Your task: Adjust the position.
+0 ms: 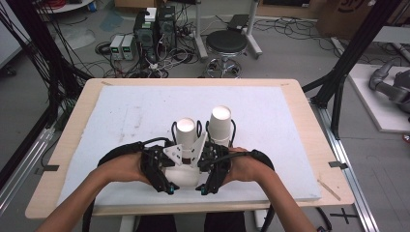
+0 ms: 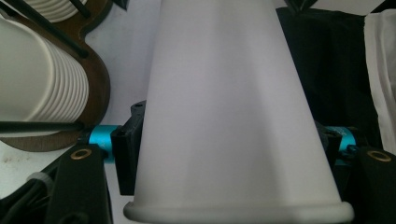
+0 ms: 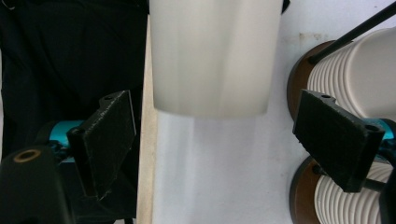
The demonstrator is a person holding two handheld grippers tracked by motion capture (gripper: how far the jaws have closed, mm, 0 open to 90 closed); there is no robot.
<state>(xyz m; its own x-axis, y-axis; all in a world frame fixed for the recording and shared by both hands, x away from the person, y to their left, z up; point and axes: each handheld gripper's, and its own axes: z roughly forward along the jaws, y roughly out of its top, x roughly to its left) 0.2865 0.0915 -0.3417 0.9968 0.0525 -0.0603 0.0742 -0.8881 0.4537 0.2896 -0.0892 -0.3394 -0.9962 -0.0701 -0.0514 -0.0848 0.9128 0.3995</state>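
Observation:
Two stacks of white paper cups stand in wire holders mid-table, the left stack [image 1: 185,128] and the right stack [image 1: 220,121]. My left gripper [image 1: 162,171] is shut on a single white cup [image 1: 183,175] just in front of them. In the left gripper view this cup [image 2: 233,116] sits between the jaws of my left gripper [image 2: 224,140], rim nearest the camera. My right gripper [image 1: 213,169] is beside the cup. In its own view the right gripper [image 3: 224,135] stands open, and the cup's end [image 3: 215,56] lies beyond the pads [image 3: 109,140], untouched.
The cups rest on a white foam board [image 1: 121,116] over a wooden table [image 1: 314,145]. The holders have brown wooden bases [image 3: 299,79] and thin black rods. The table's near edge [image 3: 144,163] lies close below the grippers. A stool [image 1: 226,43] and cables are on the floor behind.

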